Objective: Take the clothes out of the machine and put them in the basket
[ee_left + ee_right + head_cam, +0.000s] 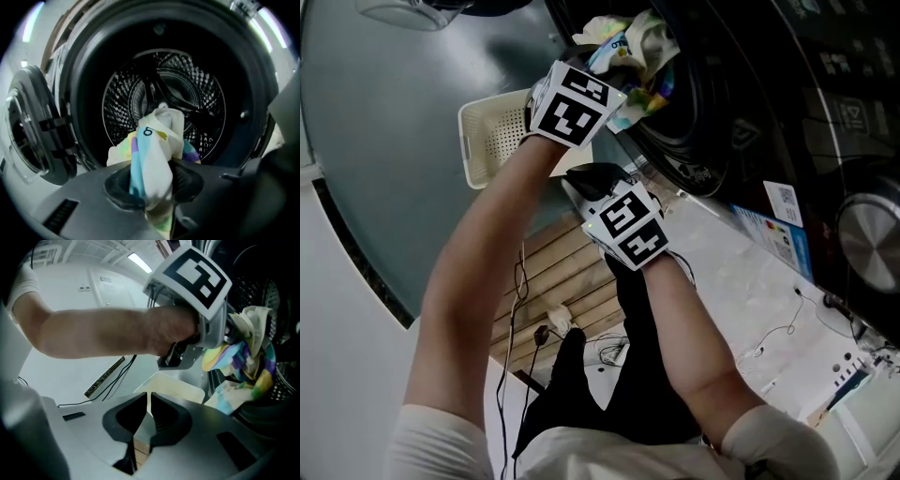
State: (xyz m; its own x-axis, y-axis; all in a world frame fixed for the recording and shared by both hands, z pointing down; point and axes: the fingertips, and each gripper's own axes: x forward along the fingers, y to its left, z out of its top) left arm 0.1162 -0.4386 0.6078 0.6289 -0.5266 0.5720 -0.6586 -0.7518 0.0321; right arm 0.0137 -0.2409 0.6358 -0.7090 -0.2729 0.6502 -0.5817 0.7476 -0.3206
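The left tool (150, 190) is gripping a pastel, multicoloured garment (157, 140) at the mouth of the washing machine's drum (206, 93), bunched for carrying to the white basket (492, 141) just beside it. The right tool (147, 420) is hovering closed and empty, out of the way.

Black cables (521, 291) trailing over wooden slats (553, 267).

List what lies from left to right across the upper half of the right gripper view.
forearm → left gripper, shut on the cloth → colourful cloth → washing machine drum
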